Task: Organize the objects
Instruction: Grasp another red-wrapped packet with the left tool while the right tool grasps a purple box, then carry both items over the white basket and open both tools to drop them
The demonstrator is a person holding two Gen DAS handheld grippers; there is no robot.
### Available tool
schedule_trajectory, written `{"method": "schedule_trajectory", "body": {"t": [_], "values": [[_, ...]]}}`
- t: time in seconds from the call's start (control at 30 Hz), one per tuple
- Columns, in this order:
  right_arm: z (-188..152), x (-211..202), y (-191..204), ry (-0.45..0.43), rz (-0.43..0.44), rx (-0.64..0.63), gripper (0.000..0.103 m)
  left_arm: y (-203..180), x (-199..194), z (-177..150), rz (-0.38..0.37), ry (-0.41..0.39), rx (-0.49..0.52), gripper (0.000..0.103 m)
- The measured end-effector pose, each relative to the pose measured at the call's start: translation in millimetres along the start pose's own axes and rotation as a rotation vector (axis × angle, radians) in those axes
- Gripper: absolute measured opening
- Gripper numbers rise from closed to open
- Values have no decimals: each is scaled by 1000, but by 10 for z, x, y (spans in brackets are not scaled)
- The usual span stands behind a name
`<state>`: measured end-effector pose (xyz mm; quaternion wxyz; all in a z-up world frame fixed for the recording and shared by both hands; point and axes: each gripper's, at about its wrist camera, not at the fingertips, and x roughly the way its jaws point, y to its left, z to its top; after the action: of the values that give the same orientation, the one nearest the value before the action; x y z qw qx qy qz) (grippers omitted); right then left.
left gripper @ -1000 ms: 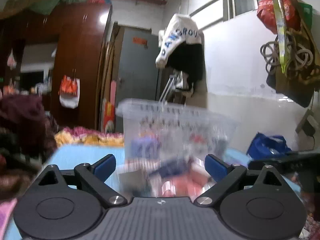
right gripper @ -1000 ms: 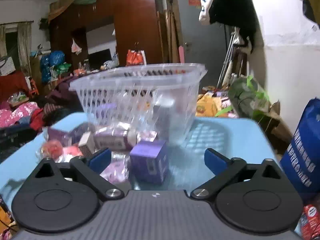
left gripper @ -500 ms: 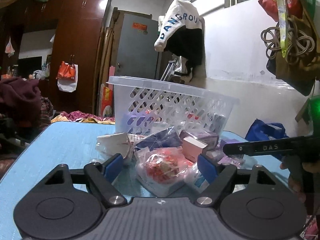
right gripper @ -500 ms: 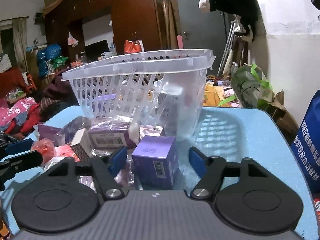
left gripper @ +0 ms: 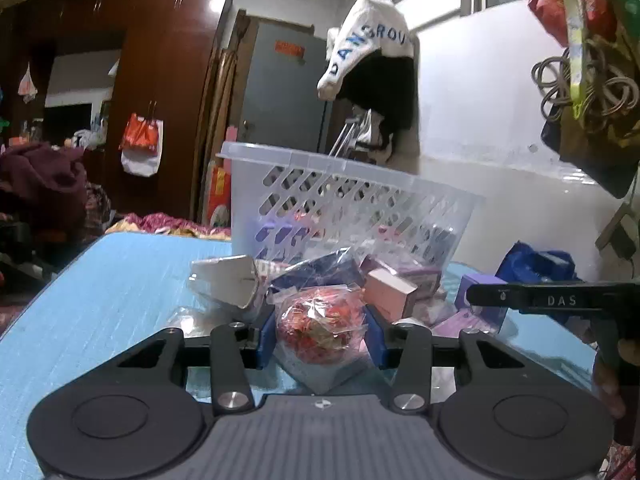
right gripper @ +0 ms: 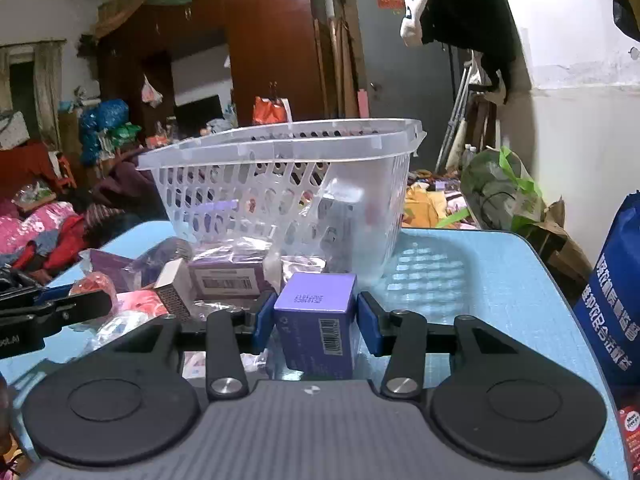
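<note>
A clear plastic basket [left gripper: 352, 204] [right gripper: 280, 184] stands on the blue table [left gripper: 100, 300] [right gripper: 480, 272] and holds several small boxes. A heap of boxes and bagged items lies in front of it. My left gripper [left gripper: 320, 332] is shut on a clear bag of red items [left gripper: 320, 324]. My right gripper [right gripper: 316, 320] is shut on a purple box [right gripper: 316, 320] with a barcode. The right gripper also shows in the left wrist view [left gripper: 540, 300], and the left one in the right wrist view [right gripper: 60, 312].
A white carton [left gripper: 228, 284], a pink box [left gripper: 388, 292] and a dark blue bag [left gripper: 320, 272] lie in the heap. A purple barcode box [right gripper: 228, 276] lies beside my right gripper. A blue sack [right gripper: 616, 304] stands at the table's right edge.
Both grippers moved forward into the heap and closed: the left onto the bag of red items, the right onto the purple box.
</note>
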<state>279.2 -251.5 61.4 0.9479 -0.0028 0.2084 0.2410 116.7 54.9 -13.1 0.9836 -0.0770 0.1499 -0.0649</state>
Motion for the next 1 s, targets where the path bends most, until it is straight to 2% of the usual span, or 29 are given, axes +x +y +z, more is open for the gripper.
{"method": "schedule_trajectory", "body": {"t": [0.27,0.47,0.53,0.63,0.67,0.73,0.8,0.87,0.93,0.97,1.0], "values": [[-82,-135,-96,-36,14,25,48,72,-160,-53,-37,-104,-29,48],[2,-263,-126,-76,28,44,47,85,-246,-12,-88,-147,-47,48],[191,-399,-57,-145,36,27,47,39,-296,145,-116,-171,-30,48],[606,-532,123,-284,28,-53,47,-68,-297,618,-145,-219,-11,48],[757,-490,167,-303,16,-73,47,-93,-237,816,-145,-222,-13,48],[1050,-286,172,-304,26,-68,47,-134,-20,1200,-120,-212,-9,48],[1270,36,170,-244,11,-85,46,-145,240,1472,-83,-190,-10,48],[1342,265,156,-204,-11,-93,46,-131,564,1660,-56,-130,-23,48],[1357,449,153,-180,-3,-98,48,-124,805,1703,-43,-80,-13,50],[1352,496,149,-174,-6,-91,49,-125,907,1706,-36,-66,-12,57],[1346,525,147,-164,-3,-77,59,-119,992,1699,-30,-54,-11,66]]}}
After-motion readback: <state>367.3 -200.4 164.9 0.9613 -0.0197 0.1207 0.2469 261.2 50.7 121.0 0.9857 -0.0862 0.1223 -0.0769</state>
